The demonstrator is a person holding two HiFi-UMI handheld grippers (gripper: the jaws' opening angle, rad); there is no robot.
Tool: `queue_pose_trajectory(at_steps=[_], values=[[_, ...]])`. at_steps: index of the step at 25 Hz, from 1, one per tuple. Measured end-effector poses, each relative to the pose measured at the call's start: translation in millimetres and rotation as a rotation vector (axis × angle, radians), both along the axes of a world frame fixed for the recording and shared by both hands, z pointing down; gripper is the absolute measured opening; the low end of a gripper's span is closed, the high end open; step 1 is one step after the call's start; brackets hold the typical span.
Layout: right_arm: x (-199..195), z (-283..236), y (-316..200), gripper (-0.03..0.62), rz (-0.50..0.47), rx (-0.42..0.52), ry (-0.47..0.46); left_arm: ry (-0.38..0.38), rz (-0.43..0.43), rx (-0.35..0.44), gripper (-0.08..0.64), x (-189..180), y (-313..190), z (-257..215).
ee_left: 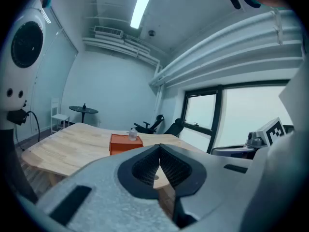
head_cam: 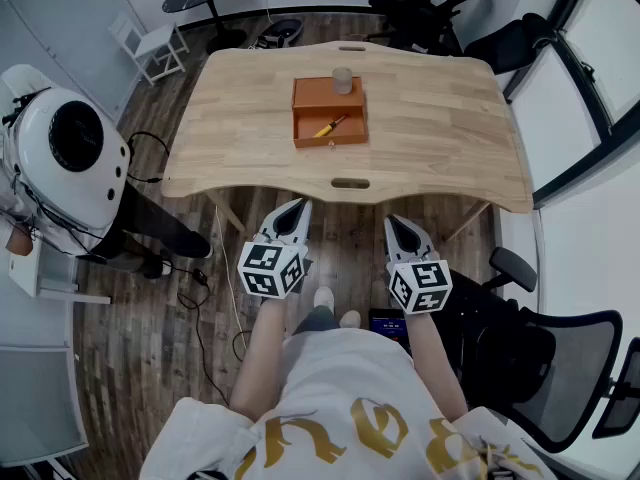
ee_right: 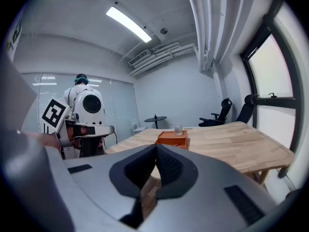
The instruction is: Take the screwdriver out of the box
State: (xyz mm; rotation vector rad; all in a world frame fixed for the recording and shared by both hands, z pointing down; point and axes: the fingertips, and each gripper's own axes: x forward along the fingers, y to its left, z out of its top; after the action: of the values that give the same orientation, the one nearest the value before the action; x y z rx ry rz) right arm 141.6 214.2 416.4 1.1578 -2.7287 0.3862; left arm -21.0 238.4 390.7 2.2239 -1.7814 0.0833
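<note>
Left gripper [head_cam: 296,211] and right gripper [head_cam: 398,226]: jaws pressed together, nothing between them (each gripper's own view shows it). Both are held short of the desk's [head_cam: 440,138] near edge. The screwdriver [head_cam: 330,126] lies in the open orange box [head_cam: 330,143] mid-desk, toward the far edge. A small jar [head_cam: 343,80] sits on the box's far part.

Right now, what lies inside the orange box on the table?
In the open part of the orange box lies a screwdriver with a yellow handle. A small clear container stands on the covered part; what is under that cover cannot be seen.
</note>
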Motion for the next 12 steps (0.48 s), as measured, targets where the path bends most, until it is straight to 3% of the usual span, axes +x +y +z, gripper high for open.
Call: queue_pose_trajectory(at_steps=[8, 12], values=[[-4, -5, 10, 0.011, -0.023, 0.021, -0.005, -0.042, -0.037, -0.017, 0.009, -7, 12, 3], [-5, -9, 13, 0.012, -0.033, 0.000, -0.059, -0.028, -0.047, -0.015, 0.009, -8, 17, 2]])
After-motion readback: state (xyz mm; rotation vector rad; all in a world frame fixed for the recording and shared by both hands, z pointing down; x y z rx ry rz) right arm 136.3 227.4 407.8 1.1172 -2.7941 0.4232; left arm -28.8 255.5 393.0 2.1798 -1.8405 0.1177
